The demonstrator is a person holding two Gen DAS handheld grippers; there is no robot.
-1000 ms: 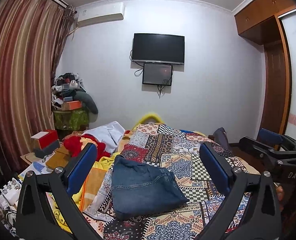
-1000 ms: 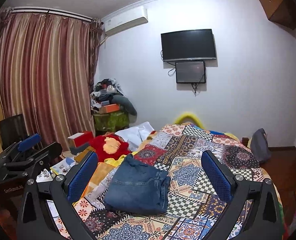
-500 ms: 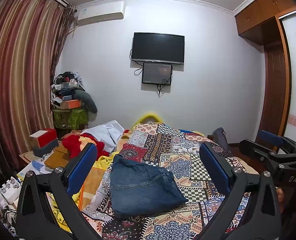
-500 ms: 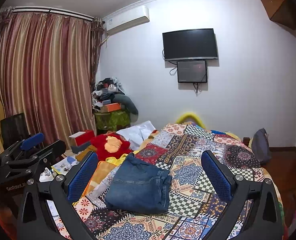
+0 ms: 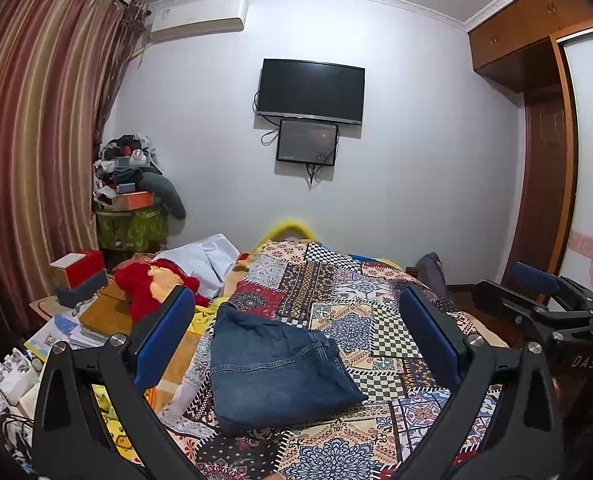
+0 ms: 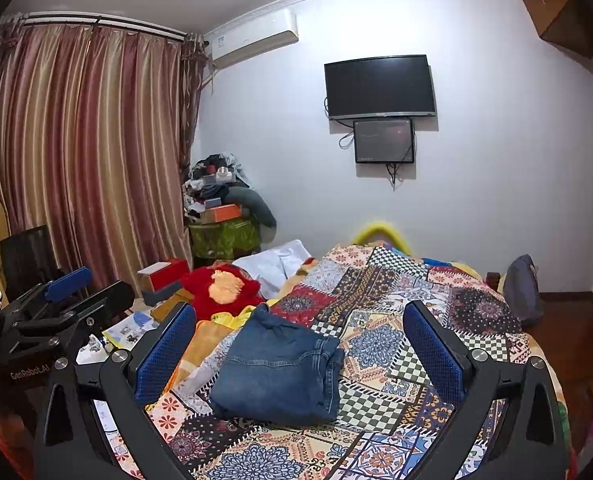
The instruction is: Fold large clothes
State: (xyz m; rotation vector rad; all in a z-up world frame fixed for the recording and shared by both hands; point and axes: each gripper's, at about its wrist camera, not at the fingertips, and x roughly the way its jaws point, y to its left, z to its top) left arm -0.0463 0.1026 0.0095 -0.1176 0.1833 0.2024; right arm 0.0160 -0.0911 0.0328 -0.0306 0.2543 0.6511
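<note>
One pair of folded jeans [image 5: 274, 368] lies on the patchwork bedspread [image 5: 380, 324], near its left edge, with bare quilt to the right and front. Left gripper [image 5: 296, 340] and right gripper [image 6: 300, 344] both hover above it, jaws wide, holding nothing. Lettering "DAS" and "GenRobot.AI" shows on the gripper bodies. Two screens on the wall: TV [image 5: 310, 91], small monitor [image 5: 307, 142].

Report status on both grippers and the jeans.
Left gripper open, empty. Right gripper open, empty. Blue jeans folded, lying on the patchwork bedspread, clear of both jaws. Nothing in the way.
</note>
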